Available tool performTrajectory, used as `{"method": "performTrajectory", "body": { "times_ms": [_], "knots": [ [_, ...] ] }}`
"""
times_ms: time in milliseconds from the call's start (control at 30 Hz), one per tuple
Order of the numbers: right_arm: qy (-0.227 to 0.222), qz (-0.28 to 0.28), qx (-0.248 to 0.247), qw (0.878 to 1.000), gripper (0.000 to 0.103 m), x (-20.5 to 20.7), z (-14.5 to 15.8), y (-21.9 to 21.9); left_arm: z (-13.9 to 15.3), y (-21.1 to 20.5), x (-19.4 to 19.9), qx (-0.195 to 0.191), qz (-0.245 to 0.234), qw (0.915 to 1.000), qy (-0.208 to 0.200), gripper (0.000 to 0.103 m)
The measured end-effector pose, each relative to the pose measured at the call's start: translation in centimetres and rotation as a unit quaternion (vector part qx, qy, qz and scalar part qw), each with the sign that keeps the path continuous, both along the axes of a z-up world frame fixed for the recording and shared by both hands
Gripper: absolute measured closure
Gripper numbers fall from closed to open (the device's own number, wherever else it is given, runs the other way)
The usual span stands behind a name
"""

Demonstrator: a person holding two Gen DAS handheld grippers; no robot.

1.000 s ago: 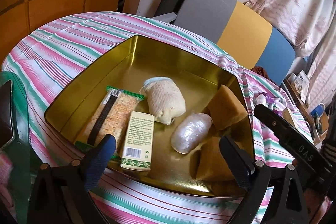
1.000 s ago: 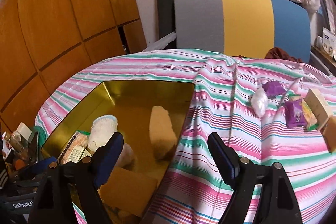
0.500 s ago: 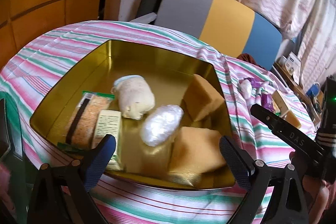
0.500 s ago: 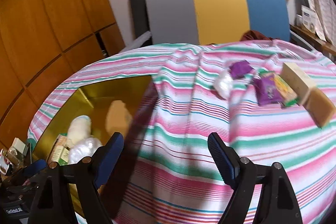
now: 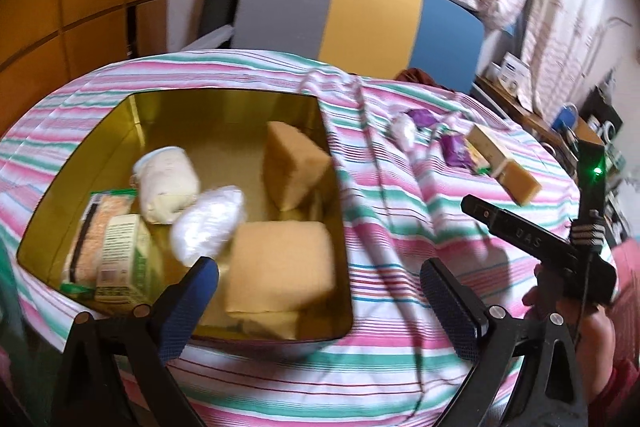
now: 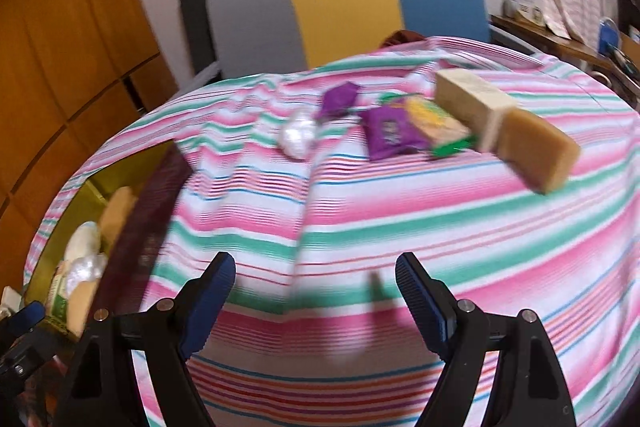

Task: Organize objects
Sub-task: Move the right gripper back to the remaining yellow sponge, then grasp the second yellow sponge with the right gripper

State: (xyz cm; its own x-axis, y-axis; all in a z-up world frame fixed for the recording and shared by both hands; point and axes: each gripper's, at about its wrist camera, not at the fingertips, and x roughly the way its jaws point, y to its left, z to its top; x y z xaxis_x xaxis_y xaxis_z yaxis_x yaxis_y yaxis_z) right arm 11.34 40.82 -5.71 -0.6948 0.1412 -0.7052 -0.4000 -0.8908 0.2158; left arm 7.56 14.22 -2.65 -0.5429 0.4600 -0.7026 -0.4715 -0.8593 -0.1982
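A gold tin box (image 5: 168,111) sits on the striped tablecloth and holds two yellow sponges (image 5: 280,263), a white pouch (image 5: 168,183), a clear wrapped packet (image 5: 208,223), a green carton (image 5: 124,259) and a cracker pack (image 5: 94,235). My left gripper (image 5: 320,291) is open and empty, at the tin's near right corner. My right gripper (image 6: 316,287) is open and empty over bare cloth. Beyond it lie a white wrapped ball (image 6: 300,137), two purple packets (image 6: 386,133), a green-edged snack pack (image 6: 436,125), a cream box (image 6: 472,103) and a tan block (image 6: 536,155).
A grey, yellow and blue chair back (image 6: 344,3) stands behind the table. Wooden panelling (image 6: 60,47) is on the left. A cluttered shelf (image 5: 560,115) is at the right. The tin (image 6: 108,187) lies at the left edge of the right wrist view.
Both grippers have swung to the right. The tin has slid left in both views, and the loose items on the cloth have come nearer to the right gripper. Both grippers stay open.
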Motion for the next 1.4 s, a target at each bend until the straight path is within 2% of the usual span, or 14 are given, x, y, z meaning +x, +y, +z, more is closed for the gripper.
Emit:
{"method": "performTrajectory", "body": {
  "times_ms": [167,267,400,500,667,800,867,900,967,1033,1067,1300,1400],
  "knots": [
    [-0.007,-0.039,0.013,0.999,0.019,1.6,-0.5,3.1,0.5,2.5,0.8,0.002,-0.036,0.9993,-0.005,0.001],
    [-0.01,-0.073,0.042,0.996,0.019,2.5,-0.3,5.4,0.8,3.9,1.3,0.003,-0.054,0.9985,-0.006,0.001],
    [-0.011,-0.133,0.091,0.987,0.019,3.5,0.7,9.4,1.0,5.7,1.9,0.001,-0.075,0.9972,-0.01,0.001],
    [0.004,-0.16,0.099,0.982,0.019,3.9,1.6,13.0,1.0,6.7,2.2,0.0,-0.084,0.9963,-0.015,0.001],
    [0.018,-0.14,0.101,0.985,0.019,3.1,1.8,16.2,0.5,8.0,2.3,-0.011,-0.094,0.9953,-0.02,0.001],
    [0.007,-0.118,0.114,0.986,0.019,1.4,0.7,17.4,0.2,8.9,2.4,-0.021,-0.098,0.9947,-0.022,0.001],
    [0.005,-0.114,0.101,0.988,0.019,0.8,-0.1,18.0,0.1,9.4,2.4,-0.027,-0.1,0.9945,-0.018,0.001],
    [0.005,-0.114,0.087,0.99,0.021,0.5,-0.5,18.4,0.1,9.7,2.4,-0.03,-0.1,0.9944,-0.015,0.001],
    [0.014,-0.113,0.073,0.991,0.031,0.4,-0.7,18.7,0.1,10.3,2.2,-0.033,-0.099,0.9945,-0.01,0.001],
    [0.003,-0.114,0.071,0.991,0.047,0.1,-1.2,18.8,0.1,11.0,1.9,-0.032,-0.099,0.9945,-0.012,0.001],
    [-0.001,-0.111,0.072,0.991,0.051,-0.1,-1.4,18.7,0.1,11.4,1.7,-0.03,-0.098,0.9946,-0.013,0.001],
    [0.001,-0.1,0.149,0.984,0.056,-0.6,-0.8,16.1,-0.1,15.9,0.0,-0.025,-0.106,0.9941,0.005,0.0],
    [0.004,-0.107,0.166,0.98,0.056,-0.5,-0.6,15.7,-0.6,18.2,-1.8,-0.025,-0.097,0.9949,-0.007,0.0]
  ]
}}
